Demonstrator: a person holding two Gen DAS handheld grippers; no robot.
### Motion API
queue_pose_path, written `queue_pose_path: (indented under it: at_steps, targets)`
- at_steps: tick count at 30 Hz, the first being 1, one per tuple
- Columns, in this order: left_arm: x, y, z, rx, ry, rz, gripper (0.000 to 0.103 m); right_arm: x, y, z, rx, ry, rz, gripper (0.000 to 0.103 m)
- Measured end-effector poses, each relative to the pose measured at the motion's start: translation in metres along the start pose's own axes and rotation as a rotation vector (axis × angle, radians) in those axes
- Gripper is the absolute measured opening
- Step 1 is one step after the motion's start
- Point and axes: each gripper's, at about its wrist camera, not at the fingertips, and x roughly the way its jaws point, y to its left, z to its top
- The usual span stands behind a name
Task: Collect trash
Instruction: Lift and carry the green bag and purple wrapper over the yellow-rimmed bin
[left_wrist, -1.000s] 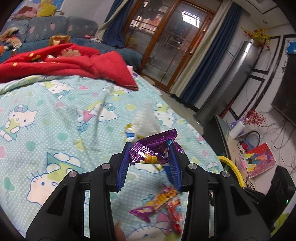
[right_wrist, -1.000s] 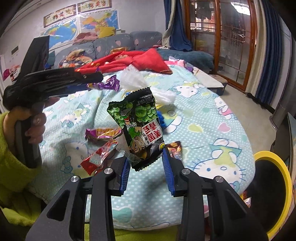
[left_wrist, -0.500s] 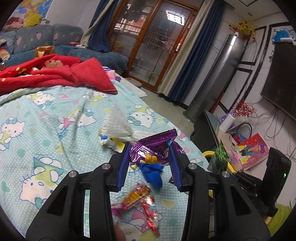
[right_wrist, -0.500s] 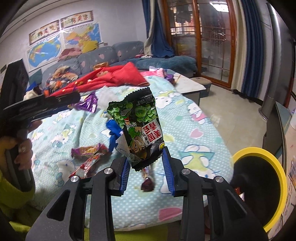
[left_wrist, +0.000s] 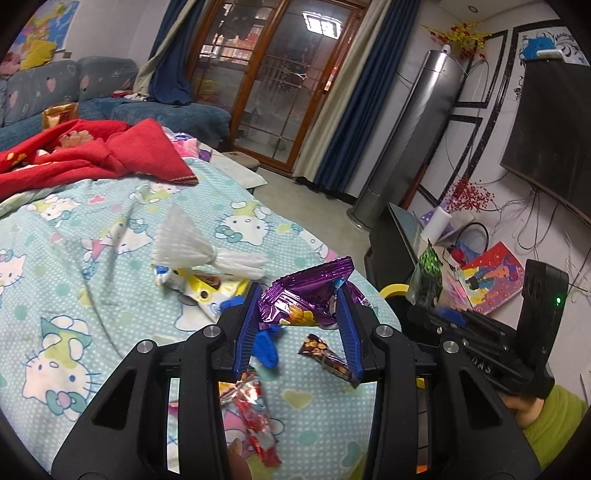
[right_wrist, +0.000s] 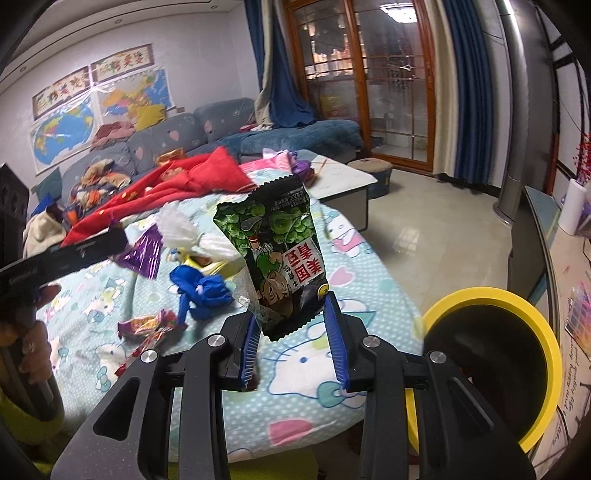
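Note:
My left gripper (left_wrist: 301, 306) is shut on a crumpled purple wrapper (left_wrist: 306, 295), held above the Hello Kitty bedspread (left_wrist: 74, 295). My right gripper (right_wrist: 291, 325) is shut on a green and black snack packet (right_wrist: 277, 258), held upright left of the yellow-rimmed black bin (right_wrist: 491, 339). In the left wrist view the right gripper (left_wrist: 432, 295) with its packet (left_wrist: 428, 273) is over the bin's yellow rim (left_wrist: 393, 290). On the bed lie a blue rag (right_wrist: 203, 290), a white net wrap (left_wrist: 192, 247), a yellow packet (left_wrist: 207, 291), red wrappers (left_wrist: 255, 417) and a brown wrapper (left_wrist: 328, 358).
A red blanket (left_wrist: 92, 155) lies at the far side of the bed, with a sofa (right_wrist: 221, 125) behind. A dark TV stand (right_wrist: 535, 236) stands beside the bin. A low white table (right_wrist: 343, 181) is past the bed's end.
Both grippers have swung right toward the bin, each still holding its wrapper. The bin's opening now fills more of the right wrist view.

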Motion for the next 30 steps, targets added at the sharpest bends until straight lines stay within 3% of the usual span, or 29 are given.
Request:
queue_pose_path:
  at_steps: [20, 30]
  targets:
    - [0.029, -0.06, -0.009, 0.121, 0.045, -0.078, 0.032, -0.015, -0.066, 0.004, 0.171, -0.062, -0.114, 0.032]
    - [0.053, -0.096, -0.013, 0.164, 0.096, -0.159, 0.032, -0.02, -0.101, -0.004, 0.263, -0.071, -0.174, 0.032]
